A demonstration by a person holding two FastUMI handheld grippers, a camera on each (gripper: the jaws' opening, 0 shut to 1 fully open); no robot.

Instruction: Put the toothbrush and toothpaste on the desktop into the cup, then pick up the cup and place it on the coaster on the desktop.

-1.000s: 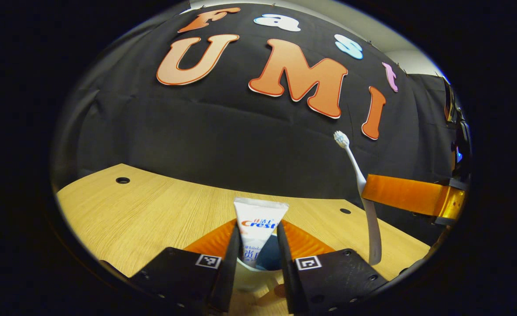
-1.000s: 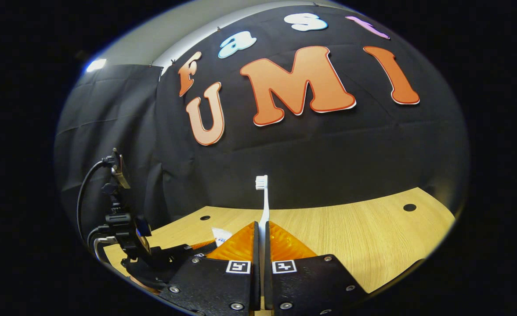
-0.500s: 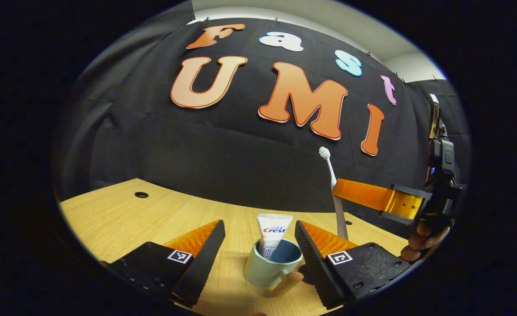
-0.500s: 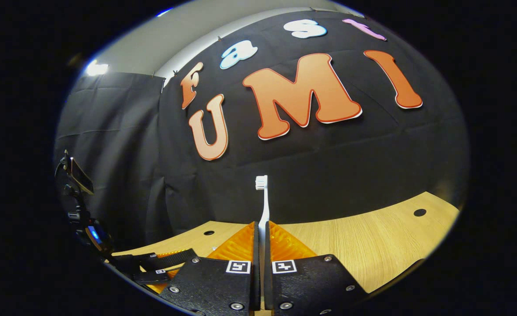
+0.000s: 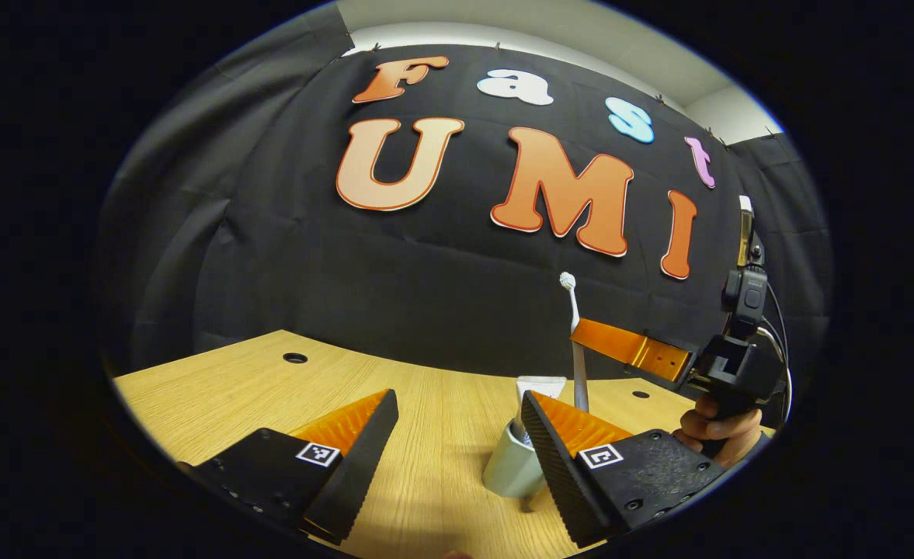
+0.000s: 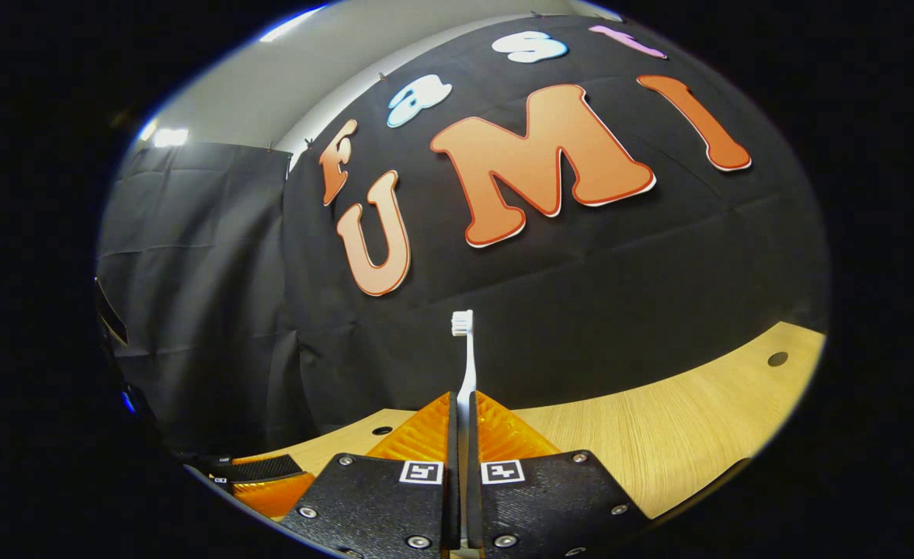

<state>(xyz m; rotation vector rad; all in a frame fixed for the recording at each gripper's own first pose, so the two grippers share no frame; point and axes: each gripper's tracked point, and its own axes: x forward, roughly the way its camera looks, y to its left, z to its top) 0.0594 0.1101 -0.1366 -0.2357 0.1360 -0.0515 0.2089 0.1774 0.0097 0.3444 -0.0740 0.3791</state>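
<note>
Standing apart with nothing between its fingers, the left gripper (image 5: 457, 442) hangs low over the tabletop (image 5: 270, 388), freed for a later grasp. The cup (image 5: 512, 466) rests there holding the toothpaste (image 5: 538, 384); one finger hides much of both, and any handle cannot be made out. Just beyond, the right gripper (image 5: 581, 334), held by a hand (image 5: 717, 427), clamps the toothbrush (image 5: 573, 326) upright, bristles up, handle end pointing toward the cup. Its tip is concealed. No coaster can be identified.
</note>
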